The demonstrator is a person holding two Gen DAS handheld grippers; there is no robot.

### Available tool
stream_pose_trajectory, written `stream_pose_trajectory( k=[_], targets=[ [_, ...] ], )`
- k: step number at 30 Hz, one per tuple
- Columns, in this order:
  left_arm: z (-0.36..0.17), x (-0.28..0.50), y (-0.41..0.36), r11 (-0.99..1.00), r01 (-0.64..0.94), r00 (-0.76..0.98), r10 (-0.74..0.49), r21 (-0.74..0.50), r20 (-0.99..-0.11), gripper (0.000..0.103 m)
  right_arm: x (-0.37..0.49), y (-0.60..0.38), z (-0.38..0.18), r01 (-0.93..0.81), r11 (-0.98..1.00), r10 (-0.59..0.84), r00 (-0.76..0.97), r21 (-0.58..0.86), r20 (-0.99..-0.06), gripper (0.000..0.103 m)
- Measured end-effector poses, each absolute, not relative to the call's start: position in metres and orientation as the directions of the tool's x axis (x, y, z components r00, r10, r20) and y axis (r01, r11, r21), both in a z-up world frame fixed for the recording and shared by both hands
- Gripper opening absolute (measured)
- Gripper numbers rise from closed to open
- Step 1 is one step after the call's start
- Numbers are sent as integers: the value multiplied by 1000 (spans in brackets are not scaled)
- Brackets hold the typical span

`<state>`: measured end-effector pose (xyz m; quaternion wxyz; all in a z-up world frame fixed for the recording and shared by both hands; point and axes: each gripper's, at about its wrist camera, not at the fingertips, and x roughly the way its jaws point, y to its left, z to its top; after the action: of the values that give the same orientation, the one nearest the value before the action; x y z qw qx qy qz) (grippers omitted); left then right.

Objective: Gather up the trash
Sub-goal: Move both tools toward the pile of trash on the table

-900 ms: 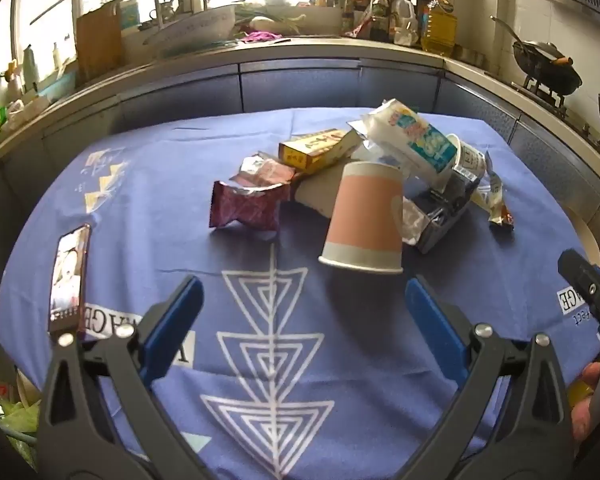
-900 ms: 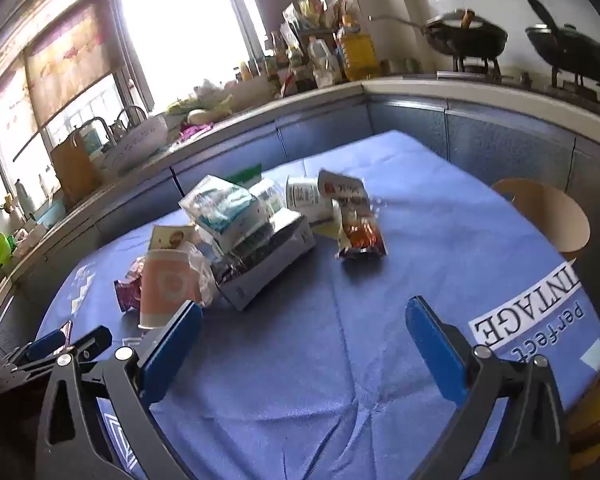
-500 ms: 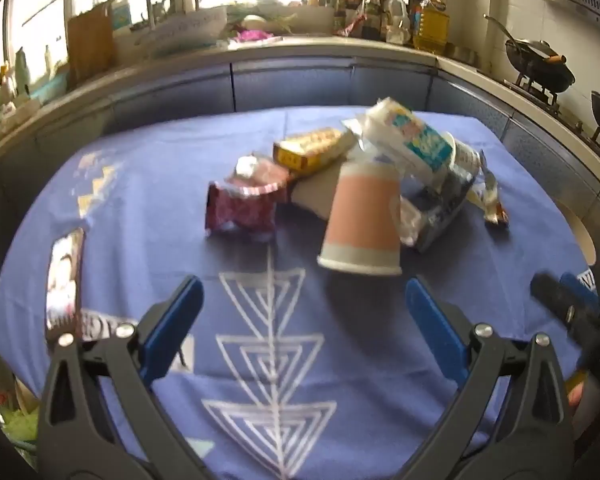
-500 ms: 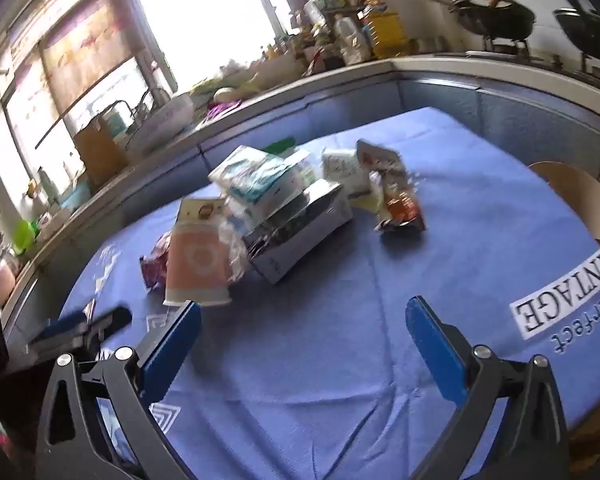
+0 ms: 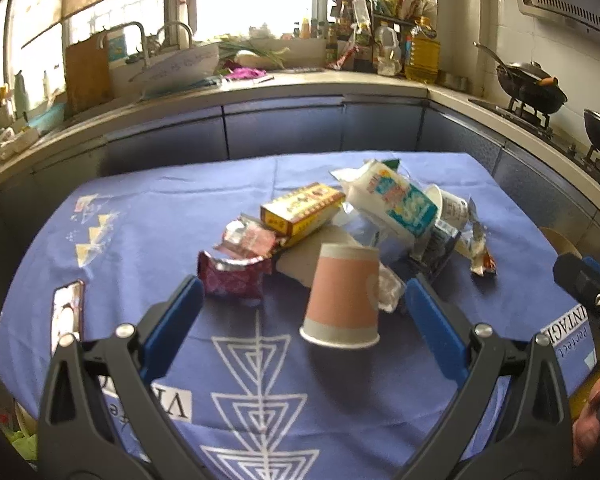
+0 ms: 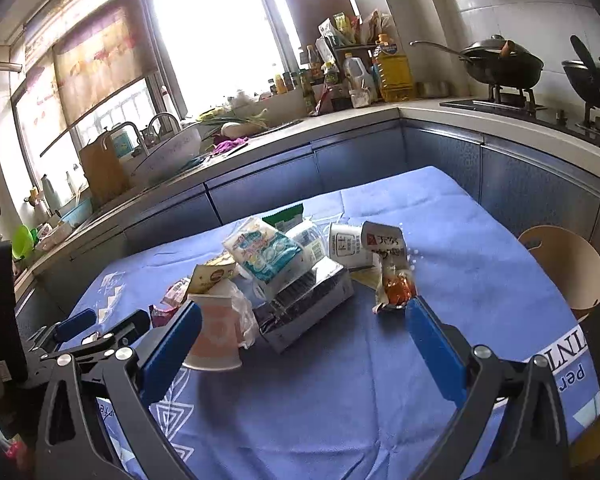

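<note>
One pink paper cup [image 5: 343, 294], one yellow box [image 5: 302, 209] – two grippers, jaws wide

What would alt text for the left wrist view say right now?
The open left gripper points down at an upside-down pink paper cup at the near edge of a pile of wrappers and boxes on a blue tablecloth. A phone lies left; kitchen counter behind.

left claw [image 5: 300, 312]: black arms, blue pads, silver screws | right claw [image 6: 302, 338]: same
</note>
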<state>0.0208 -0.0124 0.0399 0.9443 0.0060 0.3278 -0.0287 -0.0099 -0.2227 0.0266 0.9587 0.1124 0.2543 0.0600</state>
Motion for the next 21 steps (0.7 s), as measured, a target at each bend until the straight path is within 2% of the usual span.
stream_pose_trajectory(
  k=[7,21],
  targets=[
    [26,18,-16,997,75,748,-60,-6,-661,97,-6,-217,8,-50,967,178,835,250,-521,99],
    [11,21,-21,995,104,686,-79,-9,-723,97,-1,-216,-8,-35,966,175,819,257,-547,99]
  ],
)
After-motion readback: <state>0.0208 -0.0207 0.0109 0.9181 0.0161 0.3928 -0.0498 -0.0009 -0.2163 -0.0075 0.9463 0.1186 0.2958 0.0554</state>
